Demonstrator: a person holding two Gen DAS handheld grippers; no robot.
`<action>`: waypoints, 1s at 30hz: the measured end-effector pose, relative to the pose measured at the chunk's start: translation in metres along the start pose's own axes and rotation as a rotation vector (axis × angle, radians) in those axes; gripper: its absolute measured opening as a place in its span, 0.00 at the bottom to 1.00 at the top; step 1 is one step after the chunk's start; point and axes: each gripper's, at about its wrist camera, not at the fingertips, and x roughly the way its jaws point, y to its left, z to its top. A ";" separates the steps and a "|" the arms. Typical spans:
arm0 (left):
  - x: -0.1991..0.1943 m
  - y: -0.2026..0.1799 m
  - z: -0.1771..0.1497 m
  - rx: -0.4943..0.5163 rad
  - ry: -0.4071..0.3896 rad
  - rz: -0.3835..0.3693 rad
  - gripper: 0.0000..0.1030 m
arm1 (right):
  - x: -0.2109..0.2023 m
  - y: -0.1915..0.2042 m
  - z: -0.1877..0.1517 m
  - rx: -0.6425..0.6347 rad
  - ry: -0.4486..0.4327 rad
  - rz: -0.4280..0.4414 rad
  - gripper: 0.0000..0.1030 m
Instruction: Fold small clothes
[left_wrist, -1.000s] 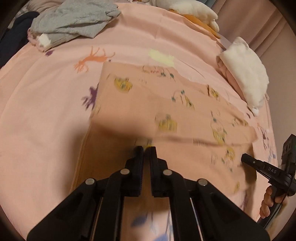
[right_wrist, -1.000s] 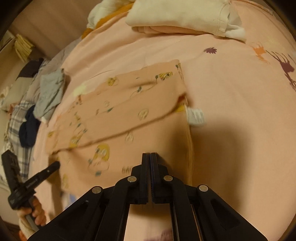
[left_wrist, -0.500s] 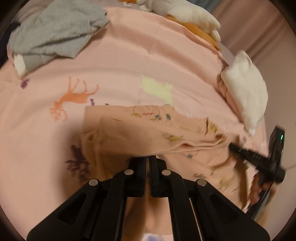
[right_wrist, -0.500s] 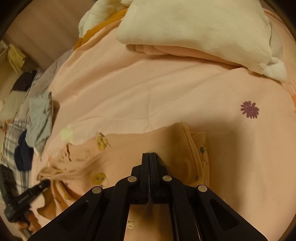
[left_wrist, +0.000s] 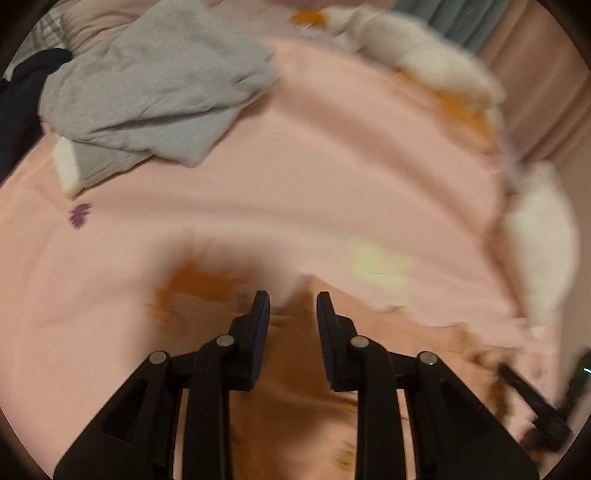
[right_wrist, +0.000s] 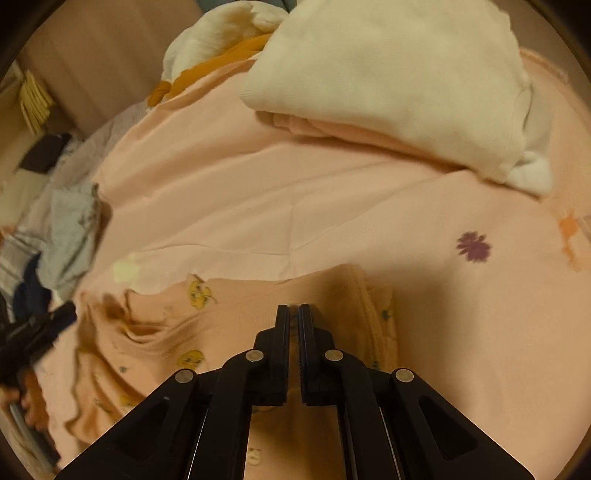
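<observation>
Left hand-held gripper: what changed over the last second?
The left hand-held gripper has opened and let go of the peach garment after both carried its near edge forward into a fold. The right hand-held gripper stays nearly shut on the garment's folded edge. Grey clothes unmoved.

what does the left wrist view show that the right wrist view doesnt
Only the left wrist view: the left gripper open above the peach printed garment, and an orange print on the sheet.

Only the right wrist view: the right gripper shut on that garment's edge, and a straw-coloured bundle by the wall.

Both: the pink sheet, grey garment, white folded stack.
</observation>
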 end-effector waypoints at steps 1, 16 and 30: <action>0.004 0.012 -0.001 -0.048 0.054 -0.041 0.23 | -0.001 -0.001 -0.003 0.006 0.006 0.001 0.03; -0.070 0.044 -0.123 0.065 0.152 -0.323 0.44 | -0.090 -0.042 -0.099 -0.040 0.010 0.131 0.49; -0.073 0.099 -0.164 0.054 0.172 -0.202 0.00 | -0.112 -0.017 -0.116 -0.151 -0.028 -0.011 0.38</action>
